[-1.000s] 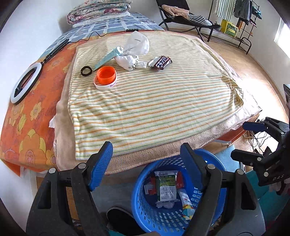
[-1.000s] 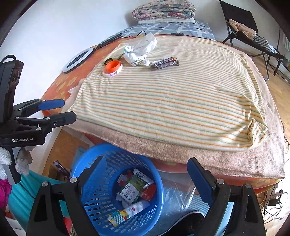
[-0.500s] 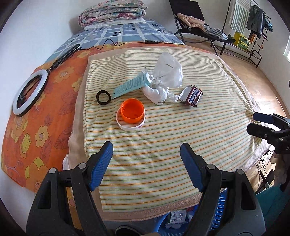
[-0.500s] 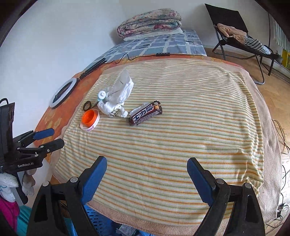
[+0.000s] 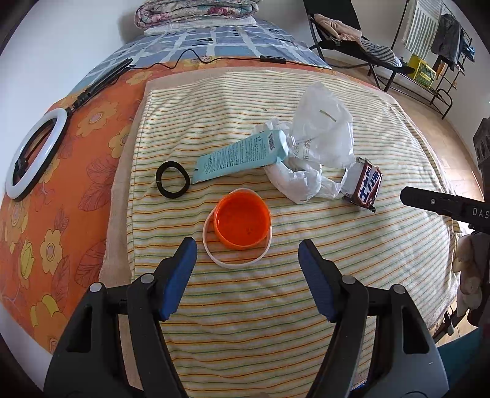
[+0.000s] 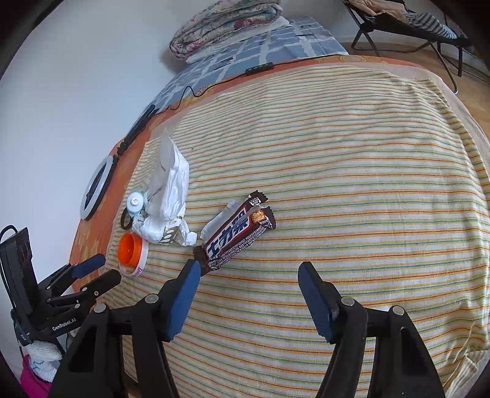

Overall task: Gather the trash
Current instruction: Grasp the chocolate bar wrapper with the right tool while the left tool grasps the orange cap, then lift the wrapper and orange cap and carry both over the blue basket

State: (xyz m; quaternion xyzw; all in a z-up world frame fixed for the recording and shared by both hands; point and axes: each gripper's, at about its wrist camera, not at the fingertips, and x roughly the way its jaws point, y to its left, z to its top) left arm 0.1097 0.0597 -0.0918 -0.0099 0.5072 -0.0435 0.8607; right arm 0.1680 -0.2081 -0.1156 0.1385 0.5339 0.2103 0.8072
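Note:
On the striped blanket (image 5: 275,306) lie an orange lid (image 5: 242,221) inside a white ring (image 5: 226,261), a pale blue tube (image 5: 242,154), a black hair tie (image 5: 172,179), crumpled white plastic (image 5: 318,144) and a brown candy bar wrapper (image 5: 366,186). My left gripper (image 5: 247,254) hovers open just short of the orange lid, holding nothing. My right gripper (image 6: 248,277) is open and empty; its left fingertip sits beside the near end of the candy bar wrapper (image 6: 237,234). The orange lid (image 6: 131,248) and the white plastic (image 6: 167,196) lie to its left.
A white ring light (image 5: 33,153) with its black stand lies on the orange flowered sheet (image 5: 61,199) to the left. Folded quilts (image 5: 196,12) sit at the bed's head. A folding chair (image 5: 346,30) and a clothes rack (image 5: 441,39) stand far right.
Both grippers moved up from above the blue basket at the bed's foot and forward over the blanket, closing in on the trash. The basket has dropped out of view. Both stayed open.

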